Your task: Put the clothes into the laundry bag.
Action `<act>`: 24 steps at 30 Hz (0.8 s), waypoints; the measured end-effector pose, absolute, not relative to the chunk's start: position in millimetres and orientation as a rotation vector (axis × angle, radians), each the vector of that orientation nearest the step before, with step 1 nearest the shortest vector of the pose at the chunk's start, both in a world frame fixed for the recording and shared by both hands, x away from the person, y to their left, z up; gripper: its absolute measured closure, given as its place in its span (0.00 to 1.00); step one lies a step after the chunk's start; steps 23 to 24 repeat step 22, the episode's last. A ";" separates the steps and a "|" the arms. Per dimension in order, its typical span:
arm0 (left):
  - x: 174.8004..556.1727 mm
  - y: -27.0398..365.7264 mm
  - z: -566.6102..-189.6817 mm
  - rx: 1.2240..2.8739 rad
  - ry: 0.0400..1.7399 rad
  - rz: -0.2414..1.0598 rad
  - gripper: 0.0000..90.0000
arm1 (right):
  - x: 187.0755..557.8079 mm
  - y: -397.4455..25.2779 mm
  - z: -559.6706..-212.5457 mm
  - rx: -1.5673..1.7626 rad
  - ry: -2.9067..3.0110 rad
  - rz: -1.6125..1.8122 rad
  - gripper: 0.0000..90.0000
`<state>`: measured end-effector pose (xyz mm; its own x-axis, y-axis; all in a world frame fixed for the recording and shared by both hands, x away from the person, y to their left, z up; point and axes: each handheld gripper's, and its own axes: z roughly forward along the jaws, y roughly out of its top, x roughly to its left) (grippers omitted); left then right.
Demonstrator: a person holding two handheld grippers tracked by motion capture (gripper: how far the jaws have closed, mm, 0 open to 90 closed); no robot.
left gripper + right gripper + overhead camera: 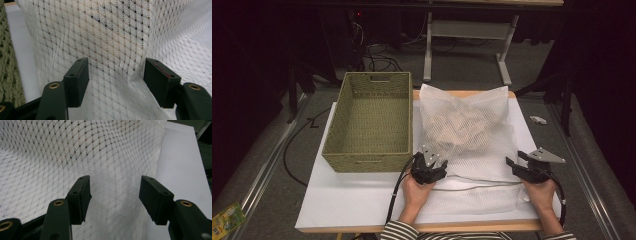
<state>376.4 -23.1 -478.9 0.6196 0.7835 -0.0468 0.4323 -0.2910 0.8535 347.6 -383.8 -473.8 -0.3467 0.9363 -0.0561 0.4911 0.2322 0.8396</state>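
Striped sleeves (404,231) enter at the near edge of the high view; each hand holds a black gripper over the near part of a white board (347,200) laid on a wood-edged table (462,94). The left gripper (430,161) sits at the near left corner of a white mesh bag (467,131), its cable (396,192) trailing back along the board. In the left gripper view its jaws stand wide apart, mesh between and behind them, clamping nothing; a fold of the mesh meets the inner face of the right-hand jaw. The right gripper (518,162) sits at the bag's near right edge. In the right gripper view its jaws are likewise wide apart over the mesh, gripping nothing, with bare board to their right.

The bag lies on the right half of the board, bulging over a pale tan mass inside; a flat band of mesh runs between the two hands. Left of the bag, just beside it, stands a green woven basket (334,134) with a handle slot in its far wall.

Beyond the board: grey carpet floor (272,165), a small white object (538,119) to the right, a green packet (226,220) near left, loose cables (379,57) and grey table legs (504,65) at the far, dark end.
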 end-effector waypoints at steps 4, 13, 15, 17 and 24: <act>376.8 -21.7 -479.1 1.925 0.979 0.462 0.39 | 346.2 -383.1 -474.0 1.283 1.933 1.002 0.45; 377.5 -21.6 -479.3 1.929 0.989 0.456 0.38 | 346.4 -383.1 -474.3 1.285 1.928 0.997 0.43; 377.5 -21.5 -479.2 1.933 0.984 0.459 0.38 | 346.3 -383.1 -474.3 1.284 1.926 0.996 0.42; 377.3 -22.0 -479.2 1.935 0.984 0.457 0.38 | 346.1 -383.1 -474.4 1.294 1.922 1.000 0.42; 378.1 -23.4 -479.5 1.951 0.989 0.460 0.38 | 346.7 -383.1 -474.4 1.295 1.927 0.992 0.41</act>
